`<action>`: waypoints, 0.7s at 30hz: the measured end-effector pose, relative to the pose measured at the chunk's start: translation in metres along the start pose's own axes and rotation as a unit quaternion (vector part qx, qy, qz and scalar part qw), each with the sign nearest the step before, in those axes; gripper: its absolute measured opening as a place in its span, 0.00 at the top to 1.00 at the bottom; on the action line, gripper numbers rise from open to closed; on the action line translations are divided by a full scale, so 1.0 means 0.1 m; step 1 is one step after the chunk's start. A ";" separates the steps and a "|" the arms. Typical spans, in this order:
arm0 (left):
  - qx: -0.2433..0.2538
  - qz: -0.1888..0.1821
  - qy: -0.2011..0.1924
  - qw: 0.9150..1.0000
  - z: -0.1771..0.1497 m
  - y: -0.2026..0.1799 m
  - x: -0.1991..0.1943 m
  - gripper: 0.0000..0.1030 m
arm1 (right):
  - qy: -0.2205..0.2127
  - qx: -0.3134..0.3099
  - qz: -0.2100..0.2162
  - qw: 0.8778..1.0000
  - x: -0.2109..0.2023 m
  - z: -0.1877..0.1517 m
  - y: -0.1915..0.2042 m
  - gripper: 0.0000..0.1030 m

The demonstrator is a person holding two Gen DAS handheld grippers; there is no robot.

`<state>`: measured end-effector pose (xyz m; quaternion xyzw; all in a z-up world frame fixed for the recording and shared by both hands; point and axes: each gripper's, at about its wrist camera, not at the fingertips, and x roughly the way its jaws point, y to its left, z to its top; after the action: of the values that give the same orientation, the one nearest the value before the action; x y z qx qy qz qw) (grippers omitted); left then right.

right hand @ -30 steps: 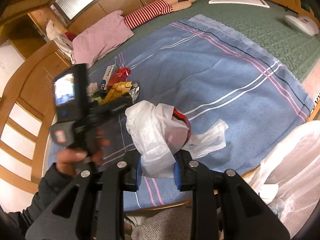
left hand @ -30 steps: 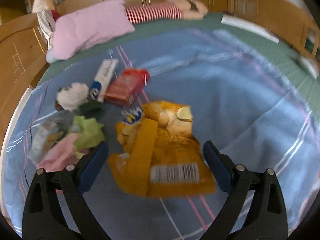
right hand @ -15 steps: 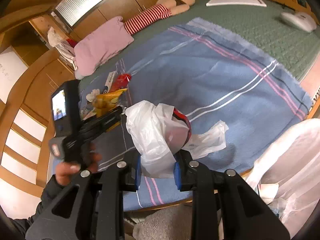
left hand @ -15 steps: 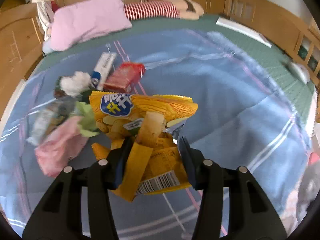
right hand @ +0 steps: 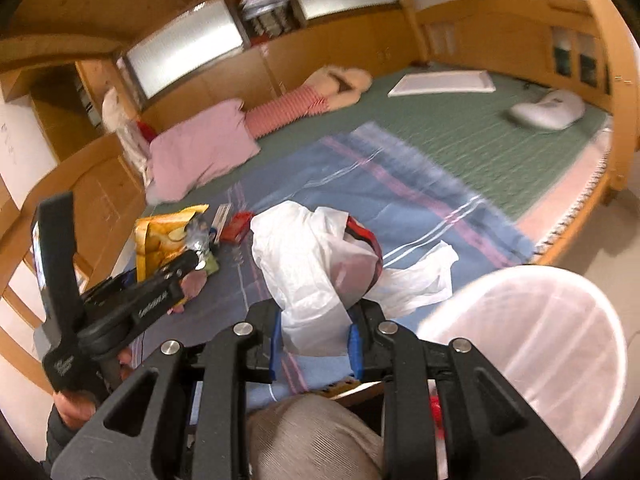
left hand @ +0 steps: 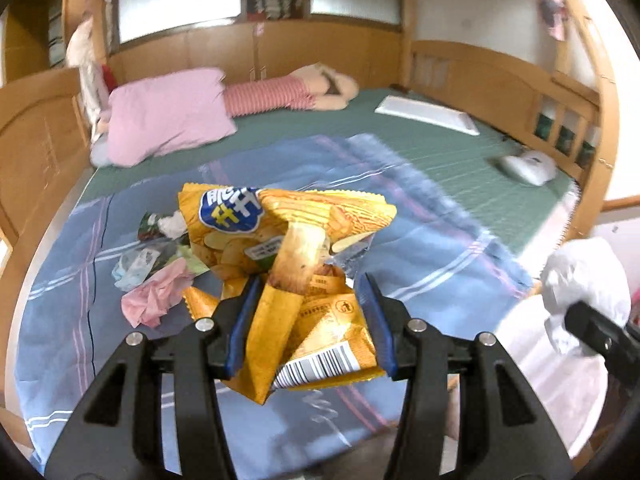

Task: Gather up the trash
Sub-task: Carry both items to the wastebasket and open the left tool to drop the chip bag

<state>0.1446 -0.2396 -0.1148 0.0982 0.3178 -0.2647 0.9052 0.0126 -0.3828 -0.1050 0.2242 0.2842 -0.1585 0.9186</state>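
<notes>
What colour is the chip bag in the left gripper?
Yellow-orange chip bag with a blue logo; clearest in the left wrist view.

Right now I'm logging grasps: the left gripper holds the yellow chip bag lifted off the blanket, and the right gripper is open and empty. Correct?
Not quite. The left gripper does hold the yellow chip bag above the blue blanket, but the right gripper is shut on a white plastic bag, as the right wrist view shows.

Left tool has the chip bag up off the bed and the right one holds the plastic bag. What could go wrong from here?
1. The chip bag is crumpled and gripped low by the left tool; it may slip.
2. The plastic bag in the right tool looks bunched shut, so the drop may miss.
</notes>
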 end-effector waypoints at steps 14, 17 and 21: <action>0.095 -0.122 -0.025 0.988 -0.39 -1.56 -0.78 0.50 | -0.101 0.061 -0.125 0.985 -1.45 -0.43 -0.79 0.73; 0.116 -0.137 -0.023 0.983 -0.51 -1.81 -0.83 0.50 | -0.112 0.070 -0.137 0.982 -1.61 -0.51 -0.89 0.73; 0.132 -0.147 -0.017 0.980 -0.61 -2.04 -0.83 0.50 | -0.122 0.081 -0.145 0.978 -1.72 -0.58 -1.00 0.73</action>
<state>-0.0520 -0.3551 -0.1119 0.1649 0.2751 -0.4362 0.8408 -0.1913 -0.4105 -0.0775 0.2332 0.1852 -0.3387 0.8925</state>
